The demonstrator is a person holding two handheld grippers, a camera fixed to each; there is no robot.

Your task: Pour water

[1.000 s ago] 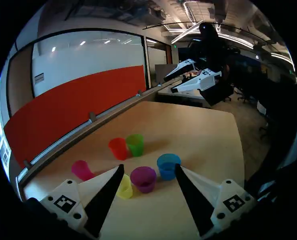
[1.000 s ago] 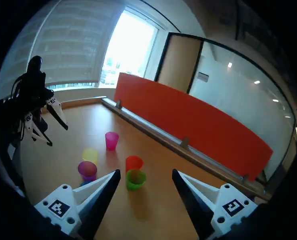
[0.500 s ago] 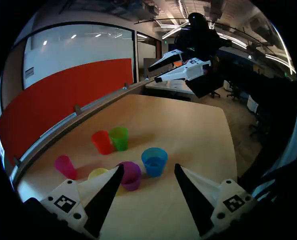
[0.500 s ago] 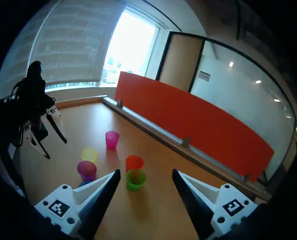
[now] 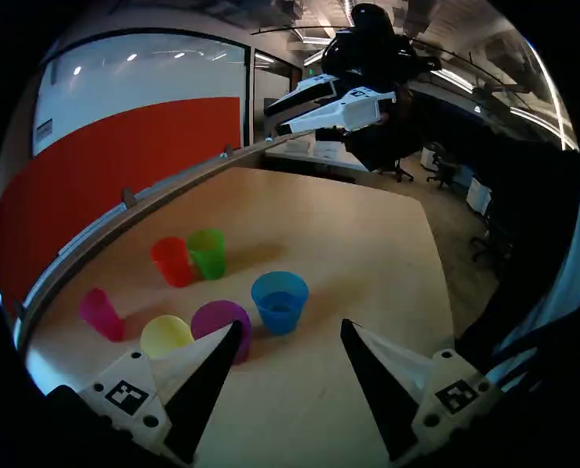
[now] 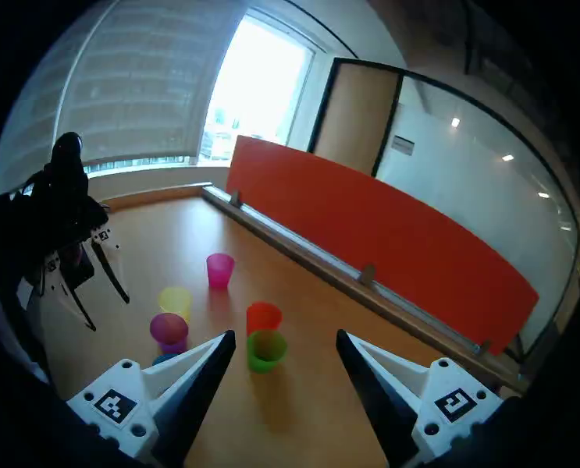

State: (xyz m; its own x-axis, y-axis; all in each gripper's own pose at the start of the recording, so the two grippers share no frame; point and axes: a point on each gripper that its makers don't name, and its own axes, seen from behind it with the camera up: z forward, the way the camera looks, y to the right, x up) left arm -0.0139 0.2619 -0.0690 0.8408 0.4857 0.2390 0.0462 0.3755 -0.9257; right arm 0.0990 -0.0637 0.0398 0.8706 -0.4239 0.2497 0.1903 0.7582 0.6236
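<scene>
Change noted: the left gripper [image 5: 284,366] has swung across the cluster of cups. The purple cup [image 5: 221,321], centred between its fingers a second ago, now sits partly behind the left finger. The blue cup [image 5: 279,300] is lined up with the gap, just beyond the tips. Its jaws stand wide apart with nothing held.

The right gripper [image 6: 283,374] has scarcely moved. It is wide open and empty, with the green cup [image 6: 266,349] and red cup [image 6: 263,316] ahead of it. All cups stand upright on the table [image 5: 352,226].

Assessment: the blue cup appears selected for pick-up; no grasp made, no pouring begun. Whether it holds water cannot be told.
</scene>
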